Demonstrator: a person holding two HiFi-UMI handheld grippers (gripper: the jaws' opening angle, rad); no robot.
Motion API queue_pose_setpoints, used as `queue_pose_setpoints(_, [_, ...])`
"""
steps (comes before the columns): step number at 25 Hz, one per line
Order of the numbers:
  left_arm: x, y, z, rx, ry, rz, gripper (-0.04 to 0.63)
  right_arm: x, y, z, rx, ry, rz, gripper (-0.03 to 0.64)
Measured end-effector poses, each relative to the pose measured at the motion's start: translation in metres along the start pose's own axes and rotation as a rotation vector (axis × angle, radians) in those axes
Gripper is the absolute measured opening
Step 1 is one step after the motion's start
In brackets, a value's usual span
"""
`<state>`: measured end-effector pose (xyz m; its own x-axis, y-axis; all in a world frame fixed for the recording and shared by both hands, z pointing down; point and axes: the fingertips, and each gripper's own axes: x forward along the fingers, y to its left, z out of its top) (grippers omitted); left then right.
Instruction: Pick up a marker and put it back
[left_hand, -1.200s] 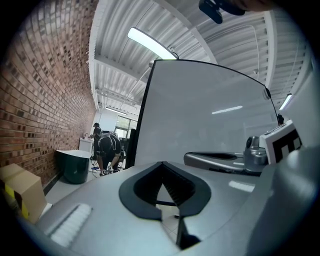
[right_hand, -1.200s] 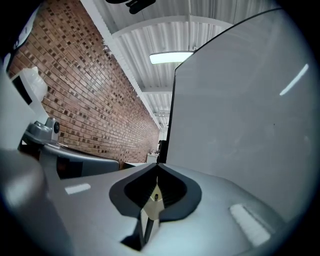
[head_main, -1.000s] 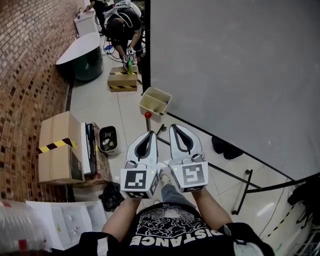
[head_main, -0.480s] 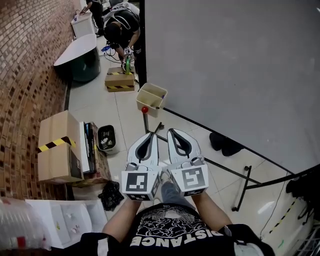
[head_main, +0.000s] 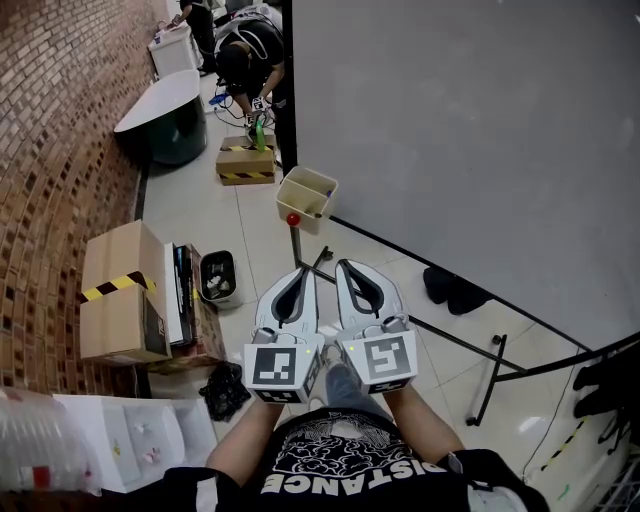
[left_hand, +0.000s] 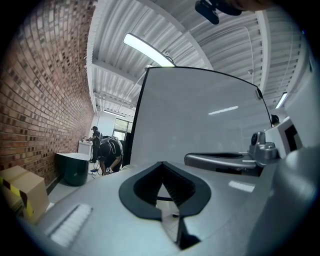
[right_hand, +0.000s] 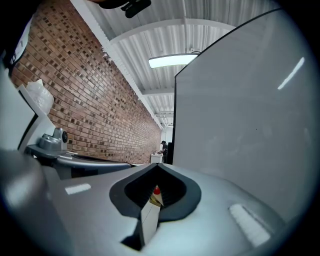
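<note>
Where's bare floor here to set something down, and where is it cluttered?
Bare tiles lie between the black tray and the whiteboard stand, running up to the taped box. Crowded: the cardboard boxes by the brick wall, and dark shoes by the stand's legs.

A brick wall (head_main: 50, 150) is seen along the left of the frame, and the upper right is filled by a large grey board (head_main: 470, 150). Pale floor tiles (head_main: 200, 215) are laid between them. A taped cardboard box (head_main: 115, 300) is set against the wall at the left. In the left gripper view, a ribbed ceiling (left_hand: 112, 70) is lit by a strip light (left_hand: 147, 50).
</note>
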<state>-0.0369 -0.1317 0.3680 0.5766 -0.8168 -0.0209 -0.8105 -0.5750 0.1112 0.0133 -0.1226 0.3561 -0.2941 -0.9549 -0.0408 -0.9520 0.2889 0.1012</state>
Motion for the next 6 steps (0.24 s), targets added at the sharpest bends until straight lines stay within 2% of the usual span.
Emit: queue_pose_setpoints(6, [-0.0025,0.0028,-0.0031,0.005,-0.025,0.004,0.006,-0.0023,0.003,0.0023,-0.003,-0.007,0.002,0.0])
